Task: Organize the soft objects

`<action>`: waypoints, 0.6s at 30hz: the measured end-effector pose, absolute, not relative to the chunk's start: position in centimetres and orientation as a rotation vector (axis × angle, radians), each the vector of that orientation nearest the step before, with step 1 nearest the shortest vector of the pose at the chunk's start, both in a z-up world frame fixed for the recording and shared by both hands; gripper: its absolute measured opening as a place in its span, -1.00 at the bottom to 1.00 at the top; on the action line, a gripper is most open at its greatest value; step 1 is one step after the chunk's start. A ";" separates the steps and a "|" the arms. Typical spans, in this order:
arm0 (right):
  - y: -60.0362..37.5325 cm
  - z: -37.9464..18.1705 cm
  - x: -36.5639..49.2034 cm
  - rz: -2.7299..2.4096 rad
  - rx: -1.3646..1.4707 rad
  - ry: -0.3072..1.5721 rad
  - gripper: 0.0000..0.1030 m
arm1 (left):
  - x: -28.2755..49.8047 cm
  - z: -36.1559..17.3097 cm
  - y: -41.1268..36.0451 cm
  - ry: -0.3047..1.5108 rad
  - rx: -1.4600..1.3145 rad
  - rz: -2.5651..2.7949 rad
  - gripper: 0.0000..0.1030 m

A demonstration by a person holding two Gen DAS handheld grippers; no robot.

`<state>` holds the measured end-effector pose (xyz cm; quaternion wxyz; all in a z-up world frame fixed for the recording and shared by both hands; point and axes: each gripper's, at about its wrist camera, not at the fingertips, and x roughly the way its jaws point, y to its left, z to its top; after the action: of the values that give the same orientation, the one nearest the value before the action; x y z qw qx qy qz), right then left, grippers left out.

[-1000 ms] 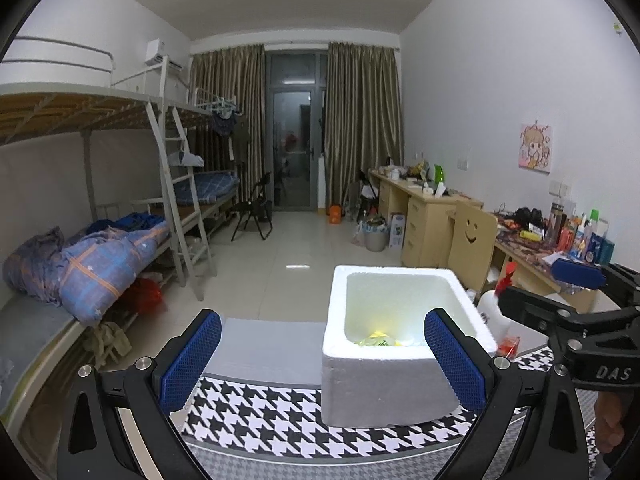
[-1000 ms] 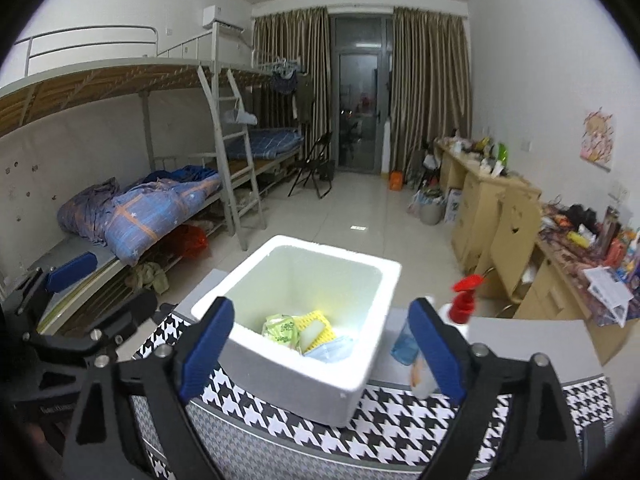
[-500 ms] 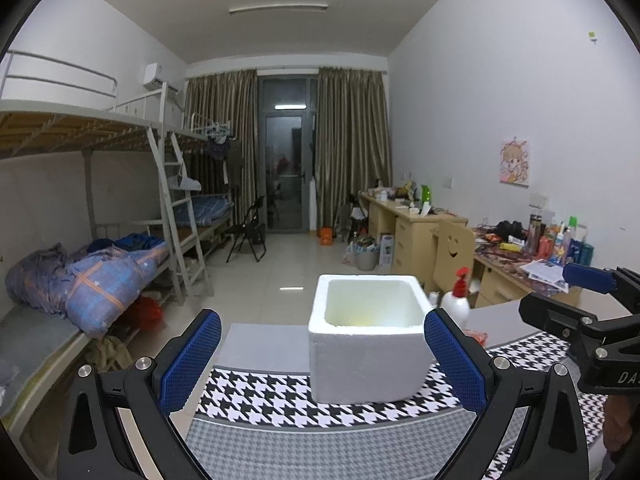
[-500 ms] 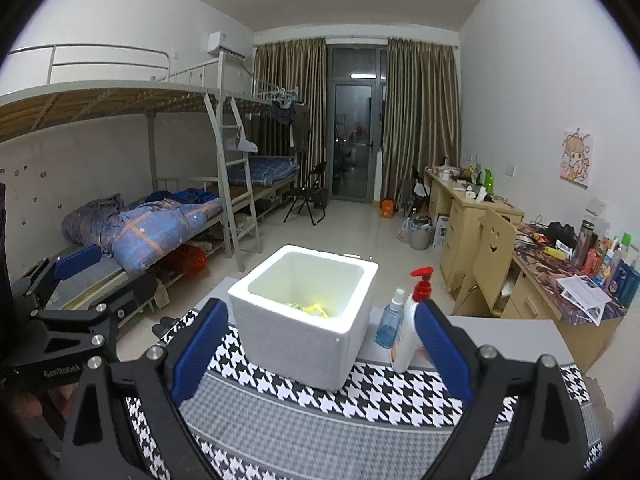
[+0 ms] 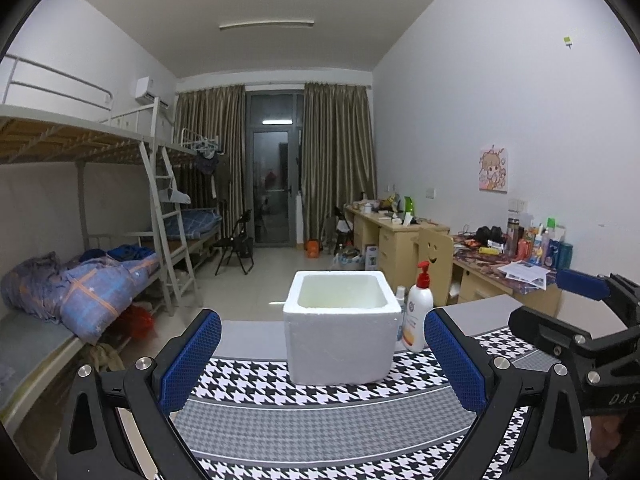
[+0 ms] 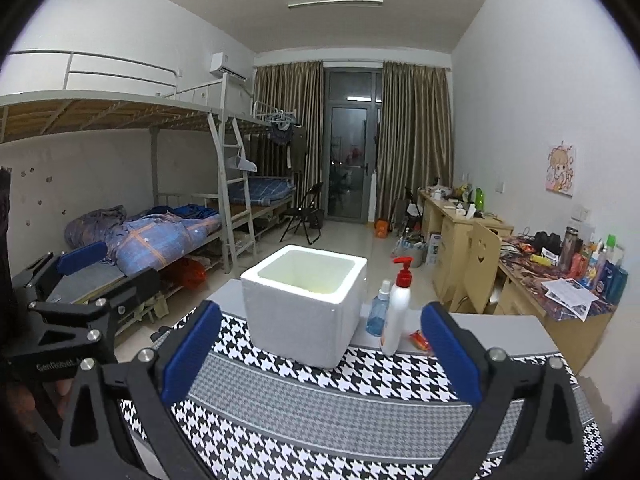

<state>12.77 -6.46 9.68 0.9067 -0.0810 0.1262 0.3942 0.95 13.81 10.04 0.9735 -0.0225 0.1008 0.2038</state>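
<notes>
A white foam box (image 5: pixel 341 332) stands on the houndstooth table cloth (image 5: pixel 320 412); it also shows in the right wrist view (image 6: pixel 304 308). Its contents are hidden below its rim from both views. My left gripper (image 5: pixel 320 360) is open and empty, held back from the box at about its height. My right gripper (image 6: pixel 316 354) is open and empty, also back from the box. Each gripper shows at the edge of the other's view: the right one (image 5: pixel 580 320) and the left one (image 6: pixel 80 280).
A white pump bottle with a red top (image 6: pixel 396 312) and a small blue spray bottle (image 6: pixel 378 310) stand right of the box, with a small red packet (image 6: pixel 420 338) beside them. Bunk beds (image 5: pixel 80 280) stand on the left, cluttered desks (image 5: pixel 500 256) on the right.
Both grippers have pulled back and away from the box, still open. The box looks smaller and its contents, seen a second ago, are out of sight.
</notes>
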 end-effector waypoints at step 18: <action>-9.6 4.6 10.6 0.755 -0.083 0.233 0.98 | -1.4 5.0 11.5 0.190 -0.030 0.412 0.98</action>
<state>10.60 -9.62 4.62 0.9222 -0.0406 0.1135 0.3675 -1.41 11.50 4.97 0.9743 -0.0151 0.0943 0.2040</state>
